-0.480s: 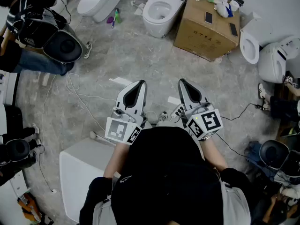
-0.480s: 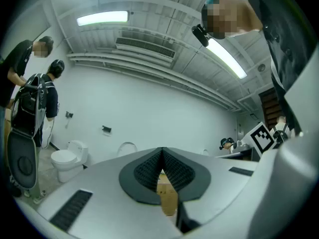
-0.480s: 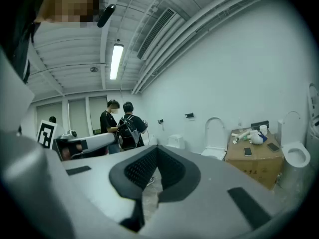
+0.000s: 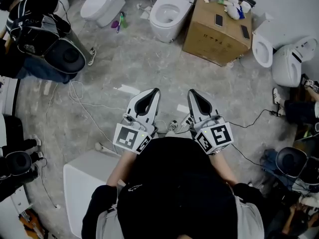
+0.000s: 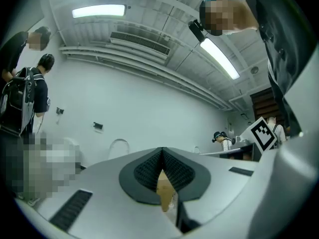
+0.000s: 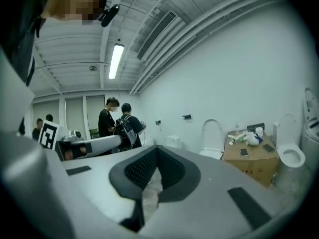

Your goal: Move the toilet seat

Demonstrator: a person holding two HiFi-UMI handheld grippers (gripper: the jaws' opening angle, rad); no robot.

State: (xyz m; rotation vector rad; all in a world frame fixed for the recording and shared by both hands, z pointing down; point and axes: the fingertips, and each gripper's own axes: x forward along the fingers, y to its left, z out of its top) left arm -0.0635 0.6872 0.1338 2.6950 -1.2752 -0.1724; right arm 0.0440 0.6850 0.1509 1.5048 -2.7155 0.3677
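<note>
Standing over a grey marbled floor [image 4: 149, 59], the person holds both claws out in front at about waist height, side by side and apart from each other. The left claw [image 4: 154, 91] is fully closed, its ribbed pads meeting in a single seam with nothing between them. The right claw [image 4: 192, 92] is closed the same way and is also empty. Each carries its marker cube [image 4: 130, 137] near the wrist end.

At 12 o'clock from the claws, well apart from them, is an open white toilet [image 4: 169, 11] against the far wall. Its toilet seat [image 6: 212, 128] shows in the right gripper view as a pale arch standing upright behind the bowl; whether that arch is the seat ring or the lid I cannot tell. Neither claw touches it.

At 1 o'clock, just beside that toilet, is a cardboard box [image 4: 212, 36] with 2 phones [image 4: 218, 20] and some small clutter on top. At 11 o'clock is a second toilet [image 4: 102, 4] with its lid down. At 2 o'clock are 2 more white toilets [image 4: 291, 61] close together. At 10 o'clock a person wearing a black backpack [image 4: 37, 19] is seated or crouched. Loose white cables [image 4: 82, 101] trail over the floor at 9 o'clock, and a white block-shaped unit [image 4: 84, 183] is at 7 o'clock beside the person's legs.
</note>
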